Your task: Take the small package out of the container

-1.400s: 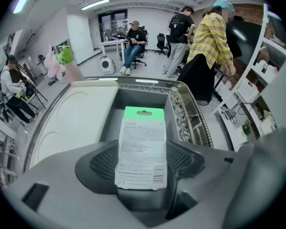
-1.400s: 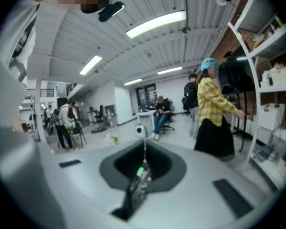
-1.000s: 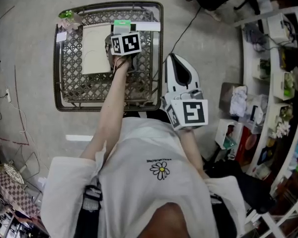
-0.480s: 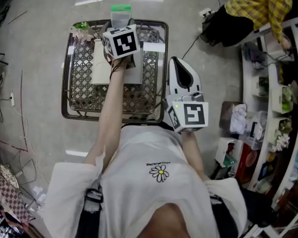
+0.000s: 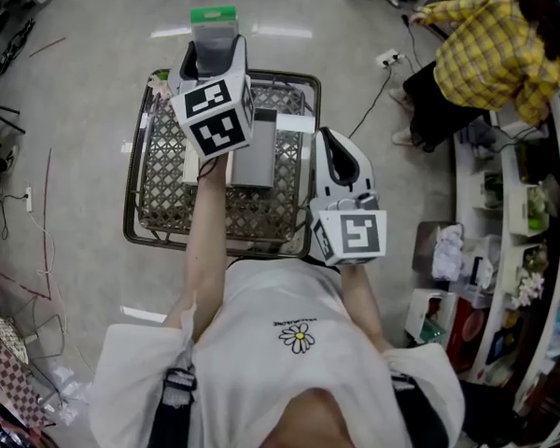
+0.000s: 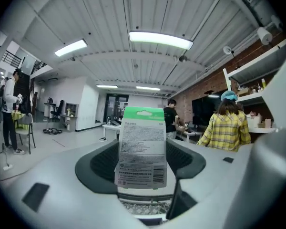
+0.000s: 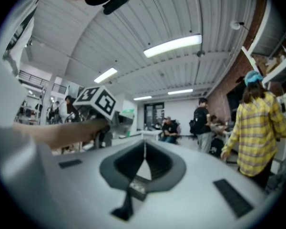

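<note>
The pale concrete floor (image 5: 65, 110) fills most of the head view. On it, at 12 o'clock from the person's torso, stands the container (image 5: 159, 208), a dark wire-lattice basket with a rounded rim. A flat grey box (image 5: 257, 152) lies inside it, toward its 1 o'clock side. At 2 o'clock in the frame a bystander in a yellow plaid shirt (image 5: 485, 49) bends away, and cluttered white shelves (image 5: 532, 213) run down the 3 o'clock edge.

The left gripper (image 5: 213, 56) is raised on an outstretched bare arm over the basket's 12 o'clock rim, with its marker cube facing the camera. It is clamped on the small package (image 6: 142, 149), a flat card-backed pack with a green header and fine print on a pale back. In the left gripper view the pack stands upright between the two dark pads, pinched by its lower half. The green top pokes out past the jaw tips toward 12 o'clock. From the head view the package (image 5: 213, 28) sits beyond the basket's far rim, clear of the lattice.

The right gripper (image 7: 144, 156) waits at the basket's 4 o'clock corner. Its jaws are pressed together with nothing between them.
</note>
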The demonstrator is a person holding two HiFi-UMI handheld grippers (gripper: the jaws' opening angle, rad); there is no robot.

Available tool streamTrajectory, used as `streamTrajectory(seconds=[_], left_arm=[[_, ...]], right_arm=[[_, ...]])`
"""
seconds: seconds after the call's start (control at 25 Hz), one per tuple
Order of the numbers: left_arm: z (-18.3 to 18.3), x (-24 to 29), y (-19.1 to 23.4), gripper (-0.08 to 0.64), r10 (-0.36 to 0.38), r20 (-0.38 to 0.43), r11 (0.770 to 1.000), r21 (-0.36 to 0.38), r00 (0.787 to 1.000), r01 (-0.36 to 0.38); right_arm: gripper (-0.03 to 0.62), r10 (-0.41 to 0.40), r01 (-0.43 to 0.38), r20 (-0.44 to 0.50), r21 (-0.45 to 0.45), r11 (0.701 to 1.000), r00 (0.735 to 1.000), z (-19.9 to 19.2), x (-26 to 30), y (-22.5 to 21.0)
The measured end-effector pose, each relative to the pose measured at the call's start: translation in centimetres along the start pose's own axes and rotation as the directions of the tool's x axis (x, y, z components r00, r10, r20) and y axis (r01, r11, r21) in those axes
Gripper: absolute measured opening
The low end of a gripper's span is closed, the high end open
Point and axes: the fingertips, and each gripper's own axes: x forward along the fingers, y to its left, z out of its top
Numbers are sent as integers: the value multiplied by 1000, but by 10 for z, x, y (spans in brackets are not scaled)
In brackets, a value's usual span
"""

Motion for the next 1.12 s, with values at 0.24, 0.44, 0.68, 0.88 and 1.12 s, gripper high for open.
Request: streamTrajectory(seconds=[0.24,0.44,0.68,0.88,1.12], left_arm=[[37,-40,-2,327,-46,195,998,-40,980,54],[53,-75,-4,327,-47,318,999,-7,947,52],[42,-114,-8,327,-36,401,999,34,915,24],[24,-137,-13,327,-36,414,998,54,910,14],[14,-143,-10,327,-26,394,999,28,919,16]], right_arm=[[31,7,-7,14,-12,1000,1000,9,5,6],[31,17,-16,46,-16,1000,999,15,9,8],[31,4,-3,73,-11,1000,997,19,11,7],[31,-16,17,93,-8,1000,996,22,10,7],[31,-31,32,99,-3,999,995,21,6,6]])
